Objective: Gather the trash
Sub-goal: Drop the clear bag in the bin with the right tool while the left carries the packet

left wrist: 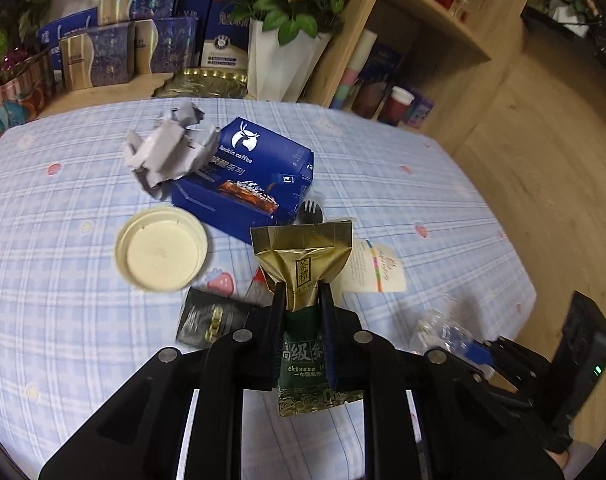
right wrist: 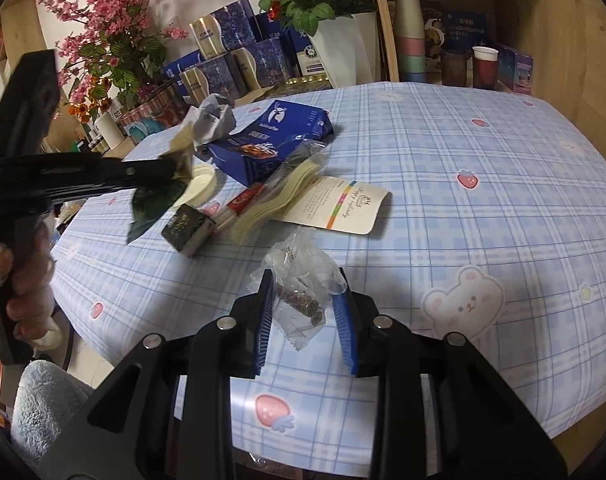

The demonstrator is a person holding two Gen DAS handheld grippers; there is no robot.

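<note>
My left gripper [left wrist: 301, 290] is shut on a gold and green tea packet [left wrist: 305, 256] and holds it above the table; it also shows from the side in the right wrist view [right wrist: 171, 172]. My right gripper [right wrist: 305, 284] is open, its blue-padded jaws on either side of a clear plastic wrapper [right wrist: 299, 284] that lies on the checked tablecloth [right wrist: 463, 220]. The wrapper shows at the table's right edge in the left wrist view [left wrist: 439, 328]. Other trash on the table: a blue coffee box [left wrist: 247, 176], crumpled grey paper [left wrist: 167, 148], a cream lid [left wrist: 161, 248], a small black box [left wrist: 211, 320] and a white card [left wrist: 373, 268].
Gift boxes [left wrist: 115, 52], a white vase of red roses [left wrist: 283, 56] and a wooden shelf with cups [left wrist: 387, 100] stand behind the table. A black fork [left wrist: 311, 212] lies by the coffee box. Wooden floor [left wrist: 543, 160] lies to the right.
</note>
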